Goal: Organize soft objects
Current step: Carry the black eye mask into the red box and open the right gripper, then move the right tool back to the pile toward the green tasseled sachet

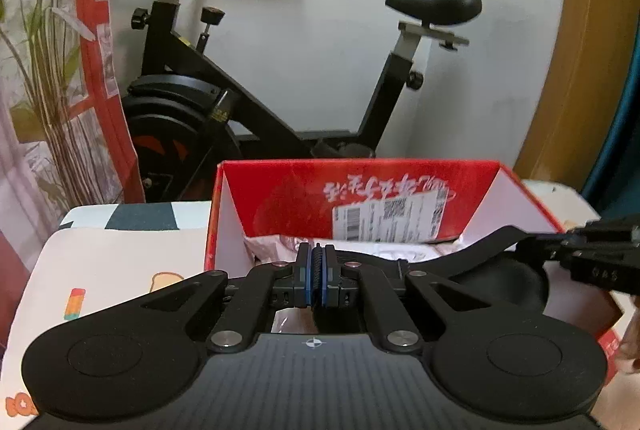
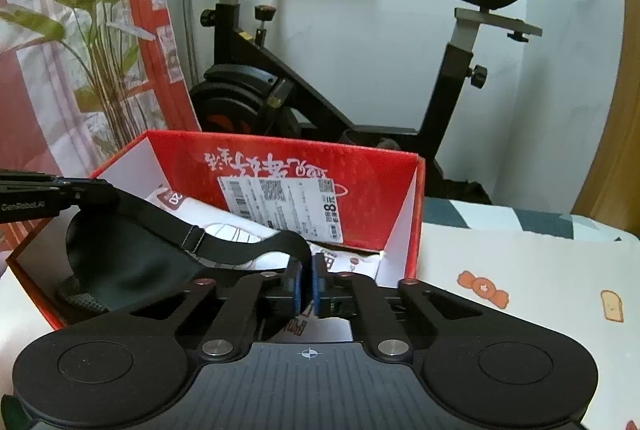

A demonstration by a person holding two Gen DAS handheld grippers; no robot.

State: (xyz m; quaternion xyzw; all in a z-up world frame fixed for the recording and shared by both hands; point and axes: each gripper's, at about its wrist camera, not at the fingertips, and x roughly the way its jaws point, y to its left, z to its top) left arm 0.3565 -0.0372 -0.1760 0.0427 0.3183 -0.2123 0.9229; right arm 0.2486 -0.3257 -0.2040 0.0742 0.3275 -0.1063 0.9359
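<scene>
Evidently the step in hand is lowering a black eye mask (image 2: pixel 120 250) into the red box (image 2: pixel 372 186). The mask hangs stretched between the two tools, its padded cup already down inside the box at the left end, above some white packets (image 2: pixel 224 226) lying on the bottom.

The left gripper (image 1: pixel 319 272) has its blue pads pressed together on a bit of black strap, so it looks closed on the mask. The right gripper (image 2: pixel 308 284) has the other end of the strap between its pads; a thin gap shows there, yet the strap still seems pinched, so I take it as gripping, though loosely.

Both tools tilt downward over the near wall of the box, side by side, the left one's body showing at the edge of the right camera's view. Part of a hand (image 1: pixel 632 346) shows at the right edge of the left view.

Next, I judge, both need to let go so the mask drops fully inside, then lift clear without dragging the strap back out. The elastic could snag on a pad.

The box stands on a cloth (image 2: pixel 520 270) printed with sweets and toast, with an exercise bike (image 2: pixel 304 90) behind.
</scene>
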